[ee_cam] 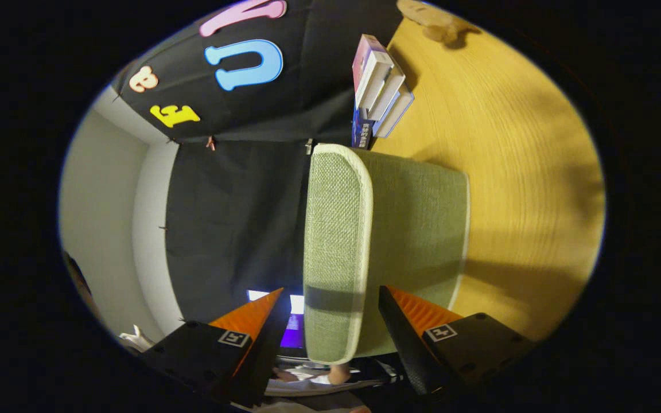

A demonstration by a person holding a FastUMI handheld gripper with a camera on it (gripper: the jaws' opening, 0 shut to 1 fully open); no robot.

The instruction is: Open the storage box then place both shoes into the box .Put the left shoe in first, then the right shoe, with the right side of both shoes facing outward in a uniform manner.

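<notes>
The view is rolled on its side, so the wooden desk (514, 172) runs up one side of the scene and the black booth wall fills the other. The claw (330, 298) is spread wide, its two fingers well apart, and neither finger presses on anything that can be seen. Between the fingers and reaching on beyond them is the storage box (411, 229), a green woven-fabric box with pale piping along its edges. Its lid (336, 241), a padded green panel with a rounded corner, is seen edge-on and lies in the gap between the two fingers, closer to the finger on the wall side; whether either fingertip touches the fabric cannot be told. The box body stands against the desk surface and throws a shadow across the wood. Beyond the box, by the wall, is a small stack of books (379, 86) with white page edges and purple covers. Farther off on the desk lies a tan object (431, 17), too blurred to identify. Behind the fingers, a lit screen (296, 310) glows.
</notes>
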